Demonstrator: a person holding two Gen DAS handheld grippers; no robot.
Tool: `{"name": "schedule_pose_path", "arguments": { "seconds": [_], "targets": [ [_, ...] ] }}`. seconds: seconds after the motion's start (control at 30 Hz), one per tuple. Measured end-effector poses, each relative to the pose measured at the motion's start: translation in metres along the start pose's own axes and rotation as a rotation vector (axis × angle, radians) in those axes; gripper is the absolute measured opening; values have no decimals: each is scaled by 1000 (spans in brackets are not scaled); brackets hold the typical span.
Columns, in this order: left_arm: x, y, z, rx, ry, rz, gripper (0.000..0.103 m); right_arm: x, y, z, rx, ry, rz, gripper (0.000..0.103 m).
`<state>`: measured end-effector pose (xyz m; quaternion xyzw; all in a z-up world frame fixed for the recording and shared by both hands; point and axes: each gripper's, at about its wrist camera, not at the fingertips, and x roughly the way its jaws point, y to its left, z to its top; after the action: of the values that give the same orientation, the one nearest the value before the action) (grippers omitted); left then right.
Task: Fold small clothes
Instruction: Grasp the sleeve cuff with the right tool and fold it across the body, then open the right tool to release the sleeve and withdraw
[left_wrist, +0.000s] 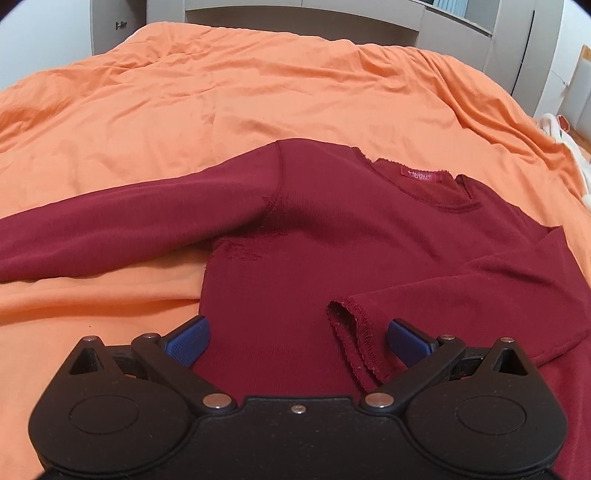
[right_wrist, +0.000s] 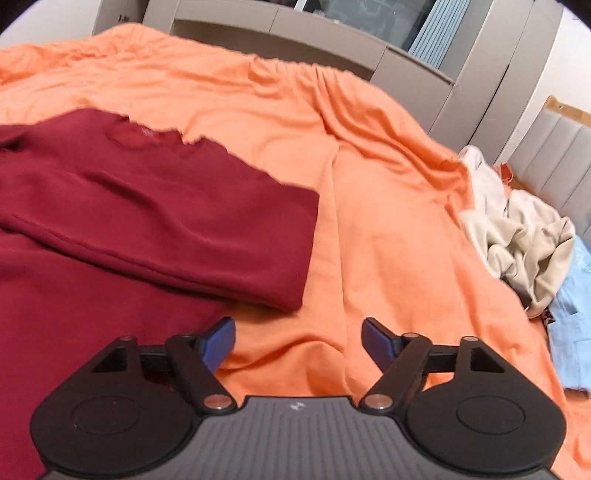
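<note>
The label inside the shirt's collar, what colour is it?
Bright pink label, clearest in the left wrist view.

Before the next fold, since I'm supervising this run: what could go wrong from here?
1. The folded sleeve lies loose across the red shirt; the open left gripper, right over its cuff, could drag it off the fold.
2. The other sleeve is still spread out on the orange cover; folding the body first would likely trap it.
3. The open right gripper hovers over bare cover, so closing there might pinch bedding.

Orange bedsheet (right_wrist: 388, 236) — grey cabinets (right_wrist: 413, 70)
</note>
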<state>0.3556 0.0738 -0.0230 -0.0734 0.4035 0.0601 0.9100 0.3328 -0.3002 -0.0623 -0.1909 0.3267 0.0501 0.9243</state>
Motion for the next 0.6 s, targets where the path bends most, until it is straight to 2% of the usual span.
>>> {"name": "schedule_pose_path", "arguments": {
  "seconds": [0.1,0.17,0.23,0.27,0.3,0.43,0.5,0.6],
  "targets": [
    [0,0,-1,5,0,2,102,12,4,2,-30,-28,-25,54],
    [0,-1,-1,8,-1,3,102,15,2,4,-42,-61,-28,47],
    [0,-2,-2,11,-2,5,102,19,-1,10,-43,-84,-10,32],
    [0,-2,-2,13,-4,5,102,17,-2,10,-43,-91,-11,16],
    [0,-2,-2,13,-5,5,102,14,-3,13,-39,-91,-12,11],
    [0,-3,-2,16,-5,7,102,16,-12,16,11,-30,-9,6],
    [0,-4,-2,23,-3,11,102,20,-14,14,18,5,-12,0],
    [1,-7,-4,50,8,26,102,21,-16,12,35,15,-14,0]
  ]
}}
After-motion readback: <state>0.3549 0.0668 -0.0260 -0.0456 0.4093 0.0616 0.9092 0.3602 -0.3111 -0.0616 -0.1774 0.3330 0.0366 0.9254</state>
